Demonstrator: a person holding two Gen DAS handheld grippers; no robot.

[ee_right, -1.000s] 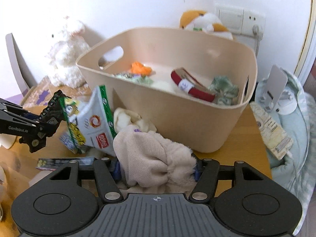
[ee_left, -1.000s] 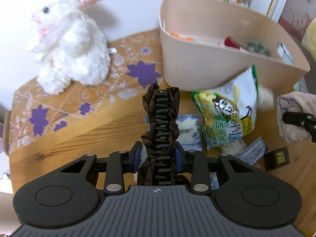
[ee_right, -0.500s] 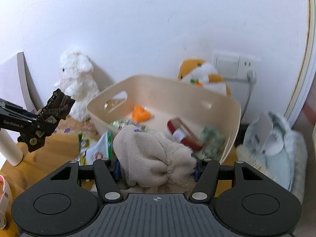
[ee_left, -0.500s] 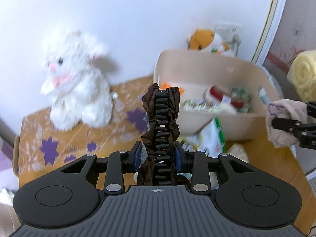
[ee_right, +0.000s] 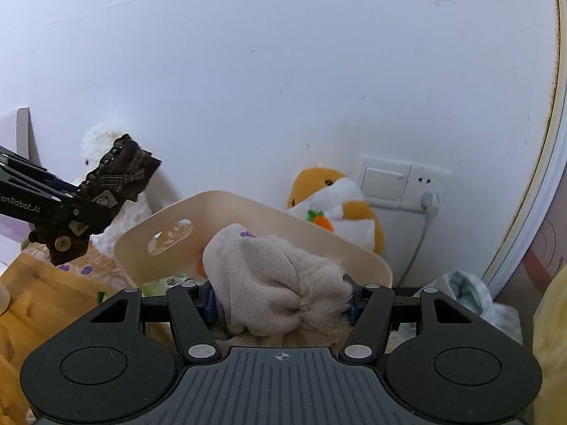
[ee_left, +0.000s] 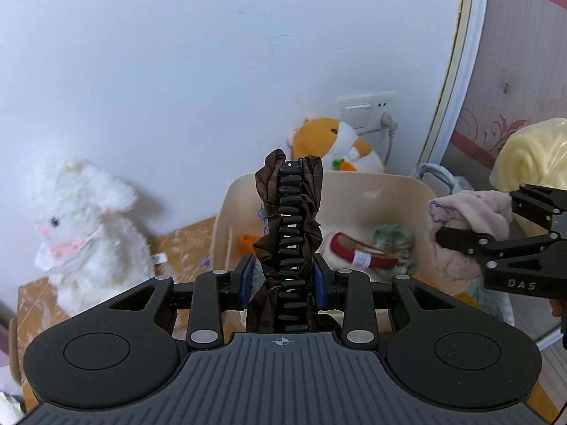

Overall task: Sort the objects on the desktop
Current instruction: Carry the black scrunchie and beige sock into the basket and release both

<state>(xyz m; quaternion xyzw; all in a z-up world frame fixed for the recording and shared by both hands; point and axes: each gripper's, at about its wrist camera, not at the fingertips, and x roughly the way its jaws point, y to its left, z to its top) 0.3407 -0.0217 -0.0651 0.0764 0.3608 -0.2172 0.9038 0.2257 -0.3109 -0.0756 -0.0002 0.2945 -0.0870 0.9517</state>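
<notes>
left wrist view: we see the left tool [ee_left: 283, 276] clenched on a brown fabric-covered hair clip [ee_left: 288, 226], which stands upright between the blue pads [ee_left: 247, 278]. beyond it sits the beige bin [ee_left: 358, 191] on the wooden worktop [ee_left: 542, 400]; inside the bin we make out a red headband [ee_left: 351, 249], a greenish crumpled item [ee_left: 395, 239] and a small orange piece [ee_left: 246, 240]. a white plush rabbit [ee_left: 85, 233] sits left of the bin on a patterned cloth [ee_left: 177, 248], and an orange plush hamster [ee_left: 333, 143] leans on the wall behind the bin, beside a wall socket [ee_left: 368, 109]. at right, the right tool [ee_left: 457, 226] grips a beige fleecy sock [ee_left: 464, 219], raised beside the bin's right end.

right wrist view: we see the right tool [ee_right: 280, 304] clenched on the beige fleecy sock [ee_right: 269, 276], bunched between its fingers in front of the beige bin [ee_right: 354, 248]. at left, the left tool [ee_right: 102, 191] holds the brown fabric-covered hair clip [ee_right: 124, 173] in the air, in front of the white plush rabbit [ee_right: 102, 134]. the orange plush hamster [ee_right: 336, 198] sits behind the bin.
</notes>
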